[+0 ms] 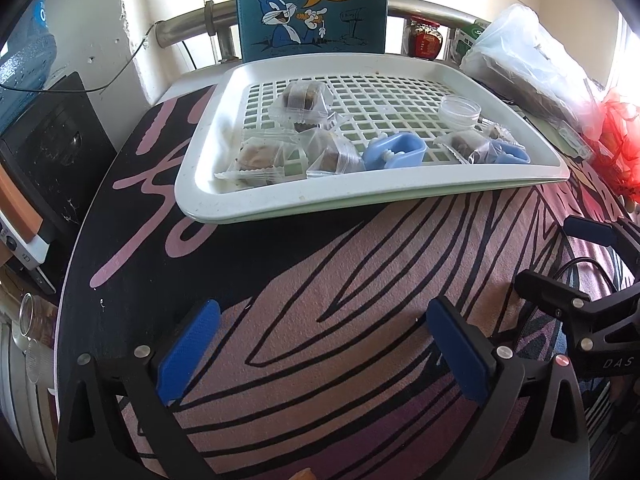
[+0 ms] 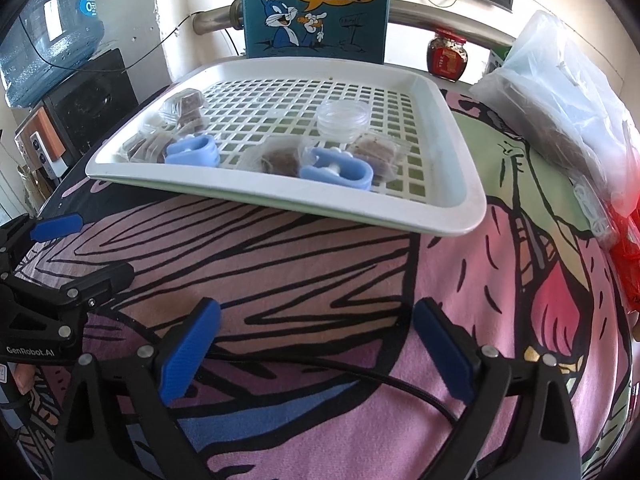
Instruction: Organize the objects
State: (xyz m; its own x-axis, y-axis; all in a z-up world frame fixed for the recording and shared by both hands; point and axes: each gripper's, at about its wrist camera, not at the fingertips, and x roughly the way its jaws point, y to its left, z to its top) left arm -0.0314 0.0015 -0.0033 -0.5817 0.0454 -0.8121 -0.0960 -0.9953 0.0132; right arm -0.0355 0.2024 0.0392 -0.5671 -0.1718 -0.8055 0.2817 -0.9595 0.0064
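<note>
A white grid tray [image 1: 360, 200] [image 2: 280, 192] rests on the patterned cloth at the far side. In it lie several clear-wrapped brown snack packets [image 1: 302, 100] [image 2: 280, 158], two blue clips [image 1: 394, 152] [image 2: 338, 170] and a clear round container [image 1: 460, 110] [image 2: 342, 118]. My left gripper [image 1: 322, 312] hovers open over bare cloth, short of the tray, with nothing between its blue pads. My right gripper [image 2: 316, 308] is likewise open and empty, to the right of the left one. Each gripper shows at the edge of the other's view: the right gripper [image 1: 560, 256], the left gripper [image 2: 88, 248].
A blue cartoon-rabbit box [image 1: 312, 8] stands behind the tray. A red-lidded jar [image 2: 446, 58], a clear plastic bag [image 2: 568, 92] and red netting [image 1: 616, 136] sit to the right. A black speaker [image 1: 52, 144] and water bottle [image 2: 52, 28] are left. A black cable [image 2: 360, 380] crosses the cloth.
</note>
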